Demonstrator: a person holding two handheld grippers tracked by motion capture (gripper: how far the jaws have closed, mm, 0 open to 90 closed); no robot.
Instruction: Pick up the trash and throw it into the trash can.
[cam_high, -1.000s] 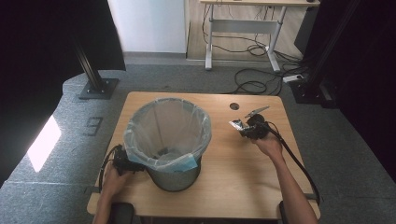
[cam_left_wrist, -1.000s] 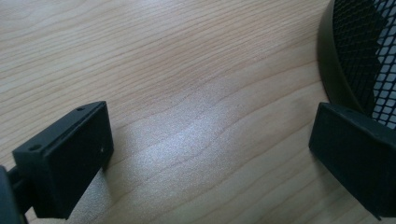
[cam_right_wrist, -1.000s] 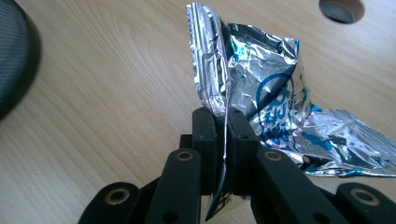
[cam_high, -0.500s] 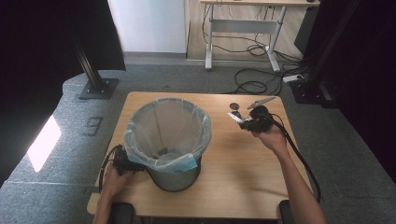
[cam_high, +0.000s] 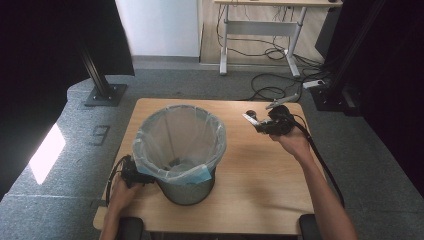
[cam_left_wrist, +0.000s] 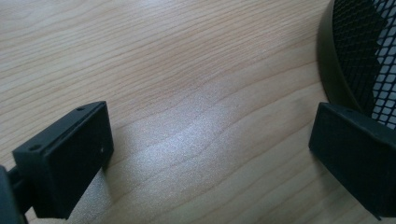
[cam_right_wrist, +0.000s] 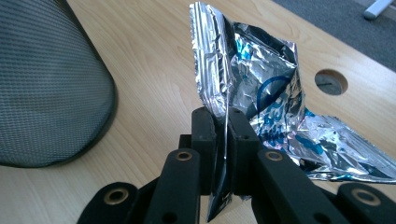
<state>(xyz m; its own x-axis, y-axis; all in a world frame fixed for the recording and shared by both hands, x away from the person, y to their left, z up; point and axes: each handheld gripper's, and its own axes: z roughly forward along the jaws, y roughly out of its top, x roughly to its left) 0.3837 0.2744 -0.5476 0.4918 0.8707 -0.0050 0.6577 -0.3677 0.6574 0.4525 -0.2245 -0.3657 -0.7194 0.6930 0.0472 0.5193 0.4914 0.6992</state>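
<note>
On the wooden table (cam_high: 260, 175) stands a lined mesh bin (cam_high: 181, 150).

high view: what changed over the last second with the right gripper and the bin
The right gripper, shut on the foil wrapper, moved toward the table's far edge, beside the cable hole. The left gripper stayed open and low beside the mesh bin, and the bin and its liner did not move.
</note>
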